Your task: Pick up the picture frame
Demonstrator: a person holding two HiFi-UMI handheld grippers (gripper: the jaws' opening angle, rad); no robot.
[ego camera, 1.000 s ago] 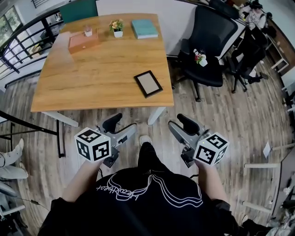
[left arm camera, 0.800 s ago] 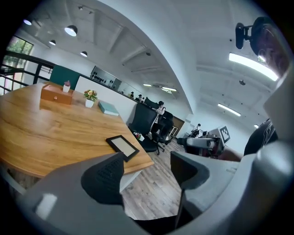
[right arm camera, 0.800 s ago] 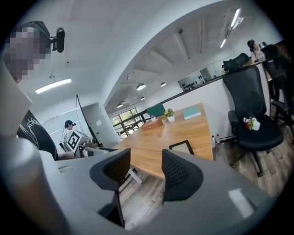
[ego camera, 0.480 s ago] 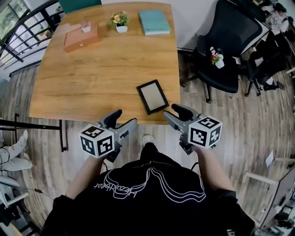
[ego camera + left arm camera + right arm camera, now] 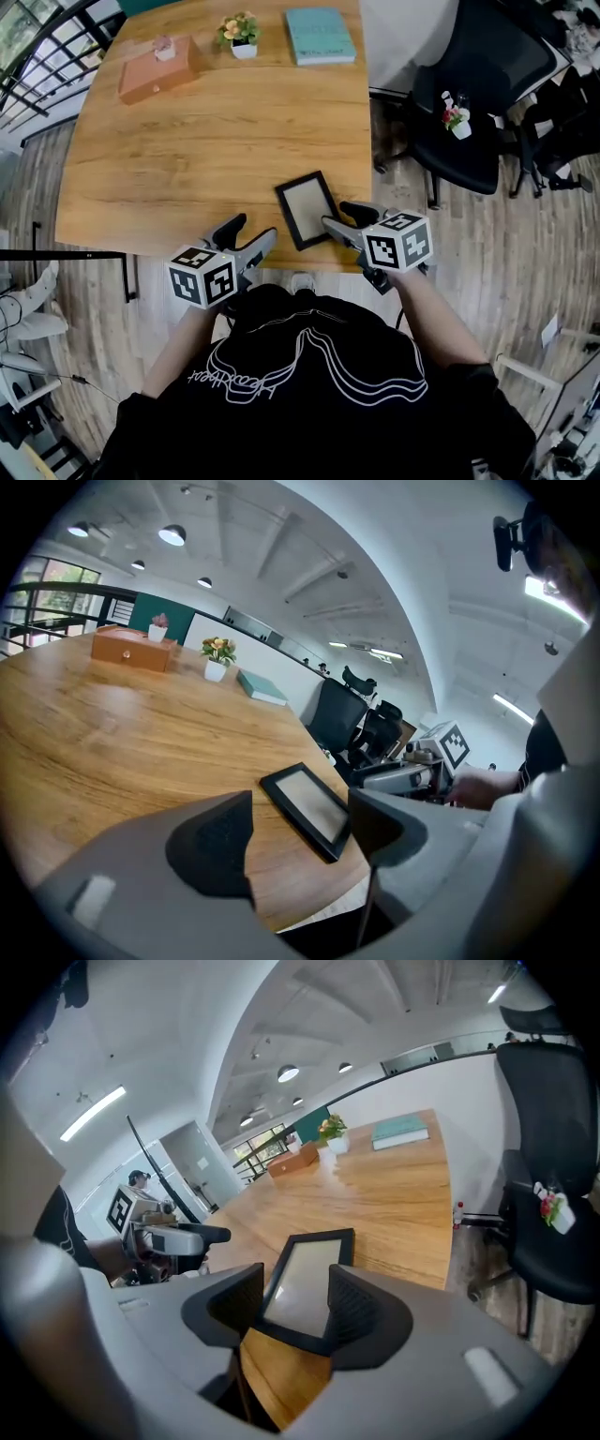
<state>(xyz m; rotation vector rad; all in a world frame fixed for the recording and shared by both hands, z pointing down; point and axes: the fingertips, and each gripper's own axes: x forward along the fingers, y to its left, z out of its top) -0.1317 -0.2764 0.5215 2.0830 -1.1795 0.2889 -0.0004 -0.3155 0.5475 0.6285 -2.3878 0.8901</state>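
The picture frame (image 5: 307,208) lies flat on the wooden table (image 5: 206,141), close to the table's near right corner, a little below the middle of the head view. It is black with a pale middle. The right gripper (image 5: 345,218) is just at the lower right side of the frame. Its two jaws are wide apart, and in the right gripper view the near end of the frame shows in the gap between them. I can't tell if a jaw touches the frame, and nothing is squeezed. The left gripper (image 5: 246,234) is at the near edge of the table, to the left of the frame. Its jaws are apart too and hold nothing. At the top of the head view sit a brown box (image 5: 155,67), a little flower pot (image 5: 239,33) and a blue-green book (image 5: 319,34), all well away from the frame. A black chair (image 5: 469,103) stands on the right. I think this is the reaching step, so the lifting has not begun. The frame is thin and flat, so next the right jaws likely need to slide around its edge, close tight, and then lift.
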